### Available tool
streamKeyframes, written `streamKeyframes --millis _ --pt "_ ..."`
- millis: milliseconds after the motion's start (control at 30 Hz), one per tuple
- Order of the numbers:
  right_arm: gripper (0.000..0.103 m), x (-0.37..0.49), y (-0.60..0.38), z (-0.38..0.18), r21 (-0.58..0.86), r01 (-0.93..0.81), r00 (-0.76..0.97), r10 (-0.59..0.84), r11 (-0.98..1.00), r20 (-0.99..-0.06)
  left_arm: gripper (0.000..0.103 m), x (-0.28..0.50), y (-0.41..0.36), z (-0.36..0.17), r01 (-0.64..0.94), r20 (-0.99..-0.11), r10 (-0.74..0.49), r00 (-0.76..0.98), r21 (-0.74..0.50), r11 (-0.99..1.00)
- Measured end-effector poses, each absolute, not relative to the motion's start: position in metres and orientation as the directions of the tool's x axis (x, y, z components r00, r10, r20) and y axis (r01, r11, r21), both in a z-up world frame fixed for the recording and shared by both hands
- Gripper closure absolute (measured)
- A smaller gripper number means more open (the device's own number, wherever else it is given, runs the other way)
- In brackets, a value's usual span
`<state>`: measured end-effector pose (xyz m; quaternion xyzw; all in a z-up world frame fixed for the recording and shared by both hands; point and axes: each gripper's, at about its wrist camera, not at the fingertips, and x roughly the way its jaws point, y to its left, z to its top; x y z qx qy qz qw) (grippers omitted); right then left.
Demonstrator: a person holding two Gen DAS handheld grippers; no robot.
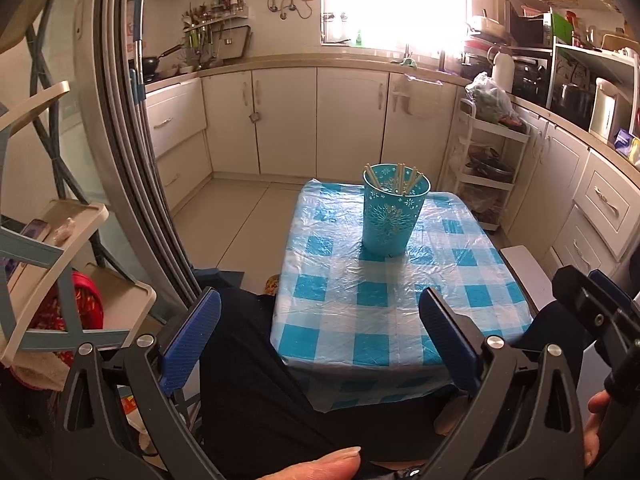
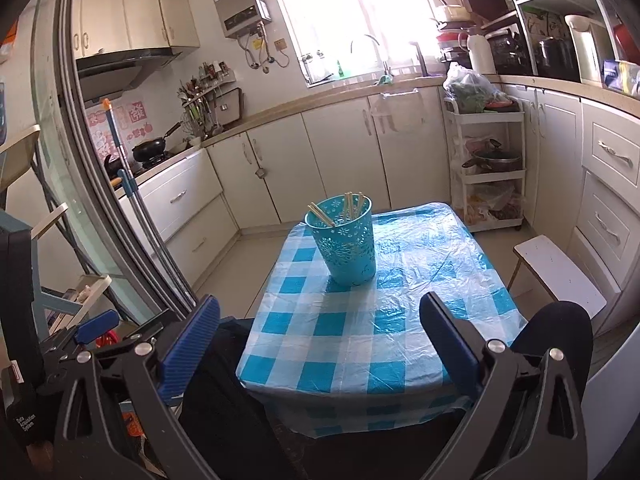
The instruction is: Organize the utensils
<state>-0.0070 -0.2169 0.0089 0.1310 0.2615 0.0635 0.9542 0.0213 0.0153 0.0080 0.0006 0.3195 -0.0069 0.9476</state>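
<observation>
From the left wrist I see my left tongs [image 1: 320, 336] spread wide and empty, the chopsticks [image 1: 400, 178] standing in the teal cup [image 1: 394, 216] mid-counter [image 1: 340, 320]. From the right wrist, my right tongs [image 2: 320, 338] gape empty too; no loose utensils show, so I judge the sorting finished.

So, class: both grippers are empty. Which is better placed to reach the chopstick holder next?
Left, marginally: the teal holder sits nearly centred ahead of the left gripper; it lies left of the right gripper's line. Both stand open.
</observation>
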Motion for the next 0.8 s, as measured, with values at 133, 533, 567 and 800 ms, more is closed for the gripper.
streamKeyframes --millis 133,533,567,800 --pt "0.007 -0.012 -0.214 0.012 0.275 -0.064 0.857 0.195 0.959 -0.478 0.008 0.015 0.014 0.012 0.021 -0.595 -0.013 0.804 0.006 1.000" --pt "0.007 -0.018 -0.206 0.015 0.250 -0.083 0.859 0.197 0.965 -0.473 0.008 0.008 0.015 0.016 0.021 -0.584 -0.011 0.811 0.011 1.000" --pt "0.007 -0.018 -0.206 0.015 0.250 -0.083 0.859 0.196 0.965 -0.473 0.008 0.008 0.014 0.016 0.022 -0.585 -0.011 0.811 0.012 1.000" --pt "0.007 -0.020 -0.206 0.015 0.246 -0.081 0.861 0.192 0.966 -0.470 0.008 0.007 0.012 0.016 0.028 -0.586 -0.015 0.810 0.013 1.000"
